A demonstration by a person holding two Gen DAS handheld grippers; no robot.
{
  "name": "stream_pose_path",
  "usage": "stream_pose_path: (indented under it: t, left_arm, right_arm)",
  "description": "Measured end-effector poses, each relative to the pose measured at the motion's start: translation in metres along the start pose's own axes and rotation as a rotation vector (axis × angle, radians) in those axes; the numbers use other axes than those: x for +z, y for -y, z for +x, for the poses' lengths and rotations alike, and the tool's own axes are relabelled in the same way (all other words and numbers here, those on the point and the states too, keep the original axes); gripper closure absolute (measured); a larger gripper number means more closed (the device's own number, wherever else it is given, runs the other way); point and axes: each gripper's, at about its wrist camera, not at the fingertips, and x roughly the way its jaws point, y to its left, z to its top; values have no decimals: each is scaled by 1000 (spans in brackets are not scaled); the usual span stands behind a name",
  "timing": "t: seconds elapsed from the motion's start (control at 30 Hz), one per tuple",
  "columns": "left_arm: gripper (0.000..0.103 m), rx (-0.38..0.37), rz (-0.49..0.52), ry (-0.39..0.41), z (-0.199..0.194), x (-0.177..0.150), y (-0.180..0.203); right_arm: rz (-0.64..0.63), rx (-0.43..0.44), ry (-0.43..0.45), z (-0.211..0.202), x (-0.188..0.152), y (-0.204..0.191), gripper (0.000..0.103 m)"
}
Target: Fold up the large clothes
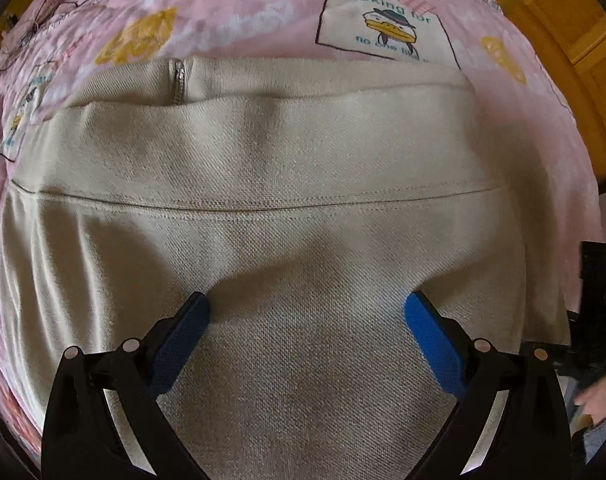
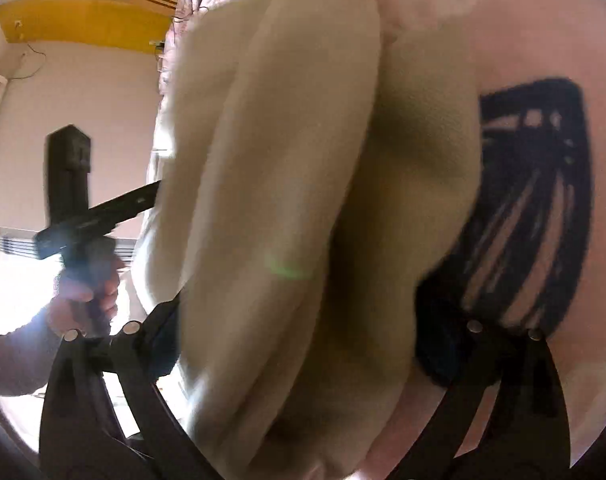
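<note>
A beige garment [image 1: 263, 184] with a zipper [image 1: 179, 80] at its far edge lies flat on a pink printed bedsheet [image 1: 231, 20]. My left gripper [image 1: 307, 312] is open just above the cloth, blue pads [image 1: 187, 336] spread wide, holding nothing. In the right wrist view the same beige cloth [image 2: 287, 200] fills the frame, blurred and bunched in thick folds. My right gripper [image 2: 295, 344] has its jaws wide apart with the cloth bulging between them. The person's hand holding the left gripper's handle [image 2: 79, 216] shows at the left of that view.
A yellow wooden bed frame [image 1: 575, 64] borders the sheet at the right. The right gripper's black body [image 1: 599, 292] shows at the left wrist view's right edge. A white wall and an orange band [image 2: 83, 20] lie beyond the bed.
</note>
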Motion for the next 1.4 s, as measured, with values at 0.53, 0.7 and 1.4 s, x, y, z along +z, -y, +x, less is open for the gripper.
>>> stream_pose_path:
  t: [0.53,0.7,1.4]
  left_arm:
    - [8,3,16,52,-9,-14,-7]
    - [8,-12,-84,54,-10,-28,2]
    - [10,-147,-201,140,-51,-3,-24]
  right_arm:
    - [-20,29,111,-22,-7,-47,89]
    - [29,158,162,-46,-15,-88,90]
    - [-89,-153,217,-90,-16,-228,90]
